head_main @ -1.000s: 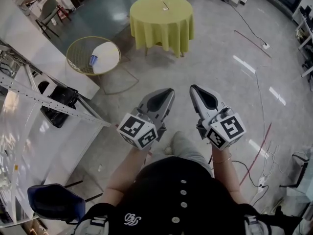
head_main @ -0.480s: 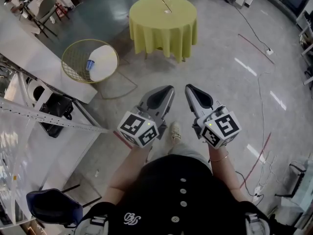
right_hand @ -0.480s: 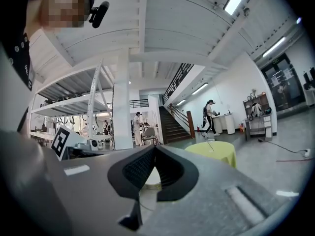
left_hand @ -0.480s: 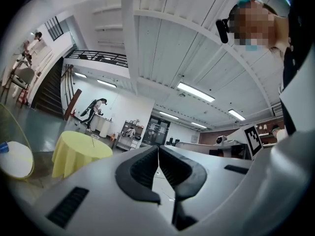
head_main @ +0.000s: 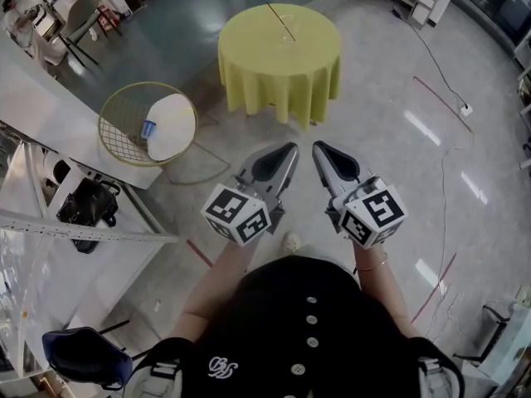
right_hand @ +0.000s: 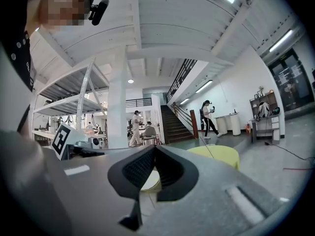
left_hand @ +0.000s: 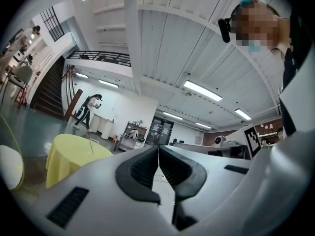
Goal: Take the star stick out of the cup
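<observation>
In the head view the person stands on a shiny grey floor [head_main: 390,164] and holds both tools at waist height, side by side and pointing forward. The left tool [head_main: 287,151] and the right tool [head_main: 320,148] are near each other but do not touch. The round table [head_main: 278,73] with a yellow-green cloth stands well apart from them, ahead. On its top the star stick [head_main: 278,19] leans as a thin dark line out of the cup [head_main: 288,36], which is too small to see clearly; the star itself I cannot make out. Only this view shows the round wire basket [head_main: 116,131] to the left of the table, with a white pad and a small blue thing inside, and the black bag [head_main: 83,210] on the metal rack. The left gripper view shows what the head view cannot: the left tool [left_hand: 158,156] has its dark pads pressed together along a thin line, with nothing between them. The table [left_hand: 74,154] and the stick [left_hand: 90,144] are at its left, far off. The right gripper view shows the right tool [right_hand: 154,151] fully closed too, and empty, with the table [right_hand: 219,154] at its right and a staircase [right_hand: 177,124] behind, which no other view gives so clearly.
</observation>
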Demonstrator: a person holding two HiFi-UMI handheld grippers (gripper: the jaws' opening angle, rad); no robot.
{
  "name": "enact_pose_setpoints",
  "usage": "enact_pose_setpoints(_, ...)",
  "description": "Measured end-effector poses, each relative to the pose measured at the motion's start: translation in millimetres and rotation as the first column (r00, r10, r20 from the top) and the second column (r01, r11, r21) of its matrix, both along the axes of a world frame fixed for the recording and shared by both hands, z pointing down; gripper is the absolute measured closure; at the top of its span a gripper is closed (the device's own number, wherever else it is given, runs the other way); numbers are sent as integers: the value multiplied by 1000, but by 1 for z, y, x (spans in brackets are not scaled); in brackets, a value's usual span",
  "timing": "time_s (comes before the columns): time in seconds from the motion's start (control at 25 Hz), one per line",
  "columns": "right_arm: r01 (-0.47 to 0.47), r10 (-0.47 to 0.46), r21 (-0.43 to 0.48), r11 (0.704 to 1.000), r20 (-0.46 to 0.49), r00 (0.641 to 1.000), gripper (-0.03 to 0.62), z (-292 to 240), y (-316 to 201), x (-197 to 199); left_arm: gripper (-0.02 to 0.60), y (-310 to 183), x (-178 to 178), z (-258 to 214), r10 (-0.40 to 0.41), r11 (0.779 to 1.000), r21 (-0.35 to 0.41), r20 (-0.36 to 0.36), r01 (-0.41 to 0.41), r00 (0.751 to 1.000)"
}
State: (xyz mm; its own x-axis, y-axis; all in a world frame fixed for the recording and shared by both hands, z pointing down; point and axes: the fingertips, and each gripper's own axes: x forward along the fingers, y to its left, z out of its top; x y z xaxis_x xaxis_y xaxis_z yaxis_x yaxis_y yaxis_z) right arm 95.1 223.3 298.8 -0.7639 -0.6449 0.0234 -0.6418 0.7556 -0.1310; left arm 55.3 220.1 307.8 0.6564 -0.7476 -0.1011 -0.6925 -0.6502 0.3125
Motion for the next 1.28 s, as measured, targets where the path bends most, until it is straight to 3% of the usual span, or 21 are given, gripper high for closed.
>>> enact_pose_setpoints(0.28,24,-24,-19,1000,-5,1000,589,5,-53,14,565,-53,23,-1,-12,1000,-4,-17,12,1000)
enact_pose_setpoints(0.64,31,-31,-58,998,2,1000,589,16,-86,20,565,-82,29,8,-27,999,-41,-43,25,999)
enact_pose_setpoints(0.92,43,-43,-84,996,8,999,589,33,-109,9,565,-116,22,16,-37,998,-55,-69,33,997)
enact_pose_setpoints(1.28,29,-28,-95,995,13,1000,589,34,-188,-14,565,-190,-5,18,-26,998,-63,-47,24,999)
